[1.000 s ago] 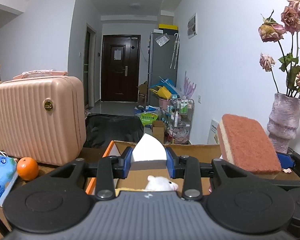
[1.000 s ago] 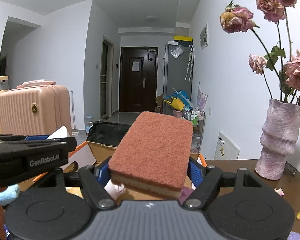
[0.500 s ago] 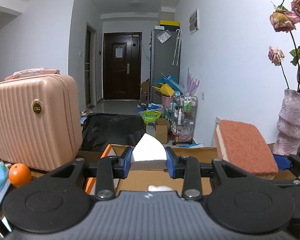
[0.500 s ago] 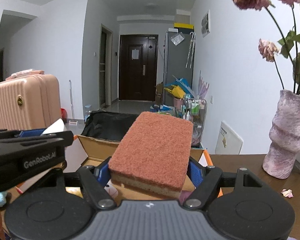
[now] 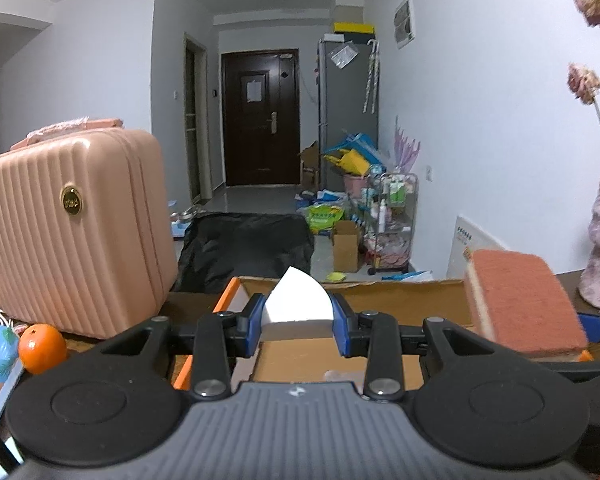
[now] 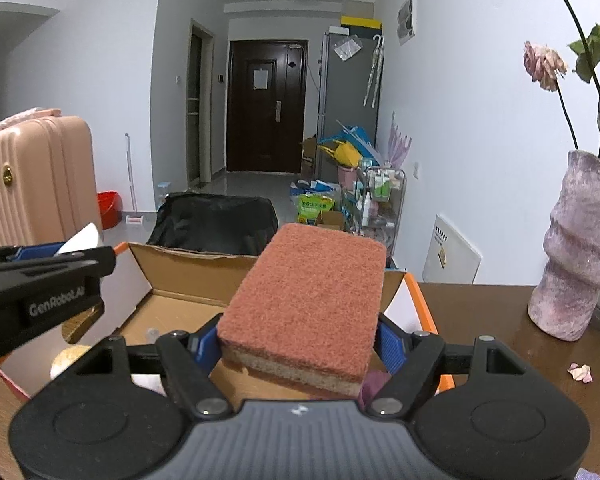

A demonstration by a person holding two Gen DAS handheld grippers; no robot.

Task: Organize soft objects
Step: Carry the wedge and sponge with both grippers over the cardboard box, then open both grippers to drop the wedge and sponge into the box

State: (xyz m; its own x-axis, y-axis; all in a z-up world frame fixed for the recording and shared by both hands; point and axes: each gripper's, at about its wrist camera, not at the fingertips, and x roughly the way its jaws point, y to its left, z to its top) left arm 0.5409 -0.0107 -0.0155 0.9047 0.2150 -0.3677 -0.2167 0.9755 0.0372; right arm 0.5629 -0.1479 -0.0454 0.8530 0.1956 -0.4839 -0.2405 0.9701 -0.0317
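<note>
Fingers pinched tight on both my grippers — left gripper (image 5: 298, 322) holds white sponge (image 5: 299, 305), right gripper (image 6: 300, 346) red sponge (image 6: 312, 296) — over the box (image 6: 188, 276).

This is a lived-in home, seen from a room that opens onto an entrance hallway. At 12 o'clock a dark front door (image 5: 260, 116) closes the hall, with a grey fridge (image 5: 348, 108) just to its right and a heap of bags and boxes (image 5: 340, 184) on the floor beside it. A pink suitcase (image 5: 68, 228) stands at 9 o'clock, an orange (image 5: 42, 348) near it. At 3 o'clock a vase (image 6: 580, 248) of dried roses (image 6: 544, 64) sits on the brown tabletop (image 6: 488, 312).
</note>
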